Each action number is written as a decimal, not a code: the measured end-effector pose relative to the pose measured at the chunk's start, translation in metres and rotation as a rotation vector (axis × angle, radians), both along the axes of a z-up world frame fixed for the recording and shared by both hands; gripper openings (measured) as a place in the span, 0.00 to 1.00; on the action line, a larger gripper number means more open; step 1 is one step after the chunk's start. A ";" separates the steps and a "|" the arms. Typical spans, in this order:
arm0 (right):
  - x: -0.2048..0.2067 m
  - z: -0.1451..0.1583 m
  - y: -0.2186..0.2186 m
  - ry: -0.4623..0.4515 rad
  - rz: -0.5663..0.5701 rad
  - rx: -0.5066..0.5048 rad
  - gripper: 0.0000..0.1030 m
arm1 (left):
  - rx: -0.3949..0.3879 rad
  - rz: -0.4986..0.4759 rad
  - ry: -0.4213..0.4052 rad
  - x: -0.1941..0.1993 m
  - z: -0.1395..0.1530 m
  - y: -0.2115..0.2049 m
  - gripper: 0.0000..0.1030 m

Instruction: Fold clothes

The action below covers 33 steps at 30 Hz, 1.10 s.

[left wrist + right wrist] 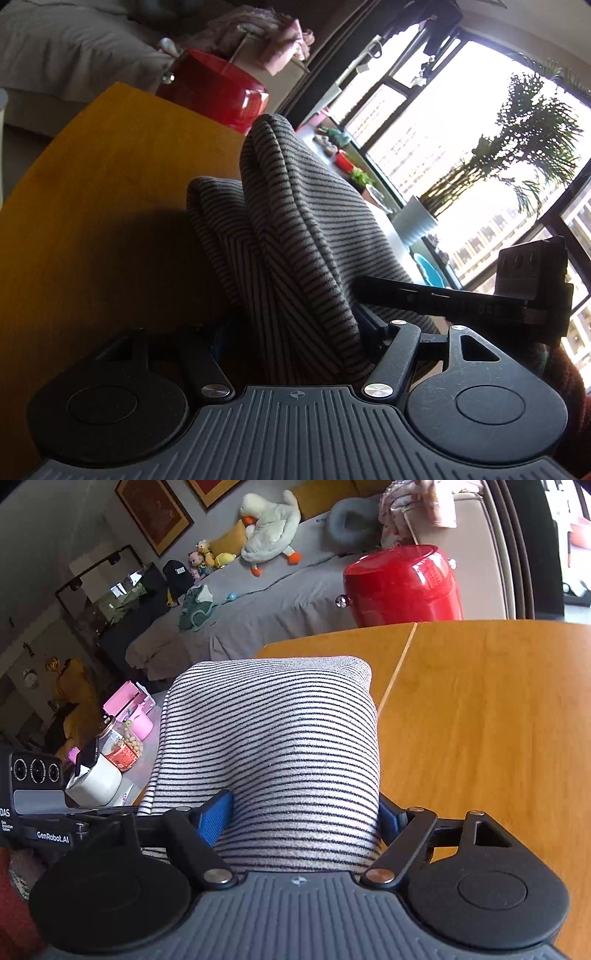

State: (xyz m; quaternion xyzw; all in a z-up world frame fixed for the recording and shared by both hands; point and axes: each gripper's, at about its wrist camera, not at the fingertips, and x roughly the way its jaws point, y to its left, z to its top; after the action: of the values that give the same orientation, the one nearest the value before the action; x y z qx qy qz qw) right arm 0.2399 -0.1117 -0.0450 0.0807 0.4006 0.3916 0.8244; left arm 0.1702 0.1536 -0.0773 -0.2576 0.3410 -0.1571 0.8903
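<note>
A folded striped garment (288,206), grey-white with thin dark lines, stands as a thick bundle at the edge of an orange wooden table (110,184). My left gripper (295,325) is shut on its near end, and the cloth fills the gap and hides the left finger. In the right wrist view the same garment (273,720) bulges between the blue pads (214,823) of my right gripper (301,812), which press on both its sides. Each view shows the other gripper's camera block beside the bundle (532,288) (33,786).
A red glossy container (402,587) stands past the table's (480,720) far edge, before a grey sofa (258,605) with plush toys. A lower surface at left holds a jar (122,746) and pink boxes. Windows and a potted palm (517,147) lie to the left gripper's right.
</note>
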 end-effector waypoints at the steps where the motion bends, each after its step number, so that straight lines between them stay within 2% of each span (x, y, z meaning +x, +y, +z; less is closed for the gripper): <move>1: 0.010 0.000 0.012 -0.011 0.011 -0.006 0.77 | 0.016 0.023 -0.011 0.004 0.001 0.008 0.68; 4: 0.034 -0.001 0.043 -0.050 0.035 -0.016 0.77 | 0.029 0.081 -0.024 0.021 0.002 0.033 0.68; 7: 0.054 -0.004 0.067 -0.085 0.031 -0.011 0.77 | 0.010 0.126 -0.026 0.042 -0.001 0.057 0.70; 13: 0.075 -0.011 0.083 -0.089 -0.014 0.018 0.79 | 0.040 0.167 -0.057 0.073 0.001 0.074 0.71; 22: 0.077 -0.012 0.082 -0.097 -0.023 0.011 0.86 | 0.046 0.171 -0.085 0.074 0.000 0.069 0.72; 30: 0.078 0.031 0.089 -0.244 -0.024 -0.001 0.88 | 0.051 0.169 -0.091 0.070 -0.001 0.067 0.72; 33: 0.092 0.026 0.096 -0.207 -0.057 0.014 0.90 | 0.050 0.166 -0.092 0.068 -0.001 0.067 0.72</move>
State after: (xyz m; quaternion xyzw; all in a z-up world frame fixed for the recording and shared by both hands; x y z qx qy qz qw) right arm 0.3323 -0.0159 -0.0195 0.0568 0.3080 0.3771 0.8716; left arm 0.2381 0.2204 -0.0785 -0.2552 0.2811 -0.0861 0.9211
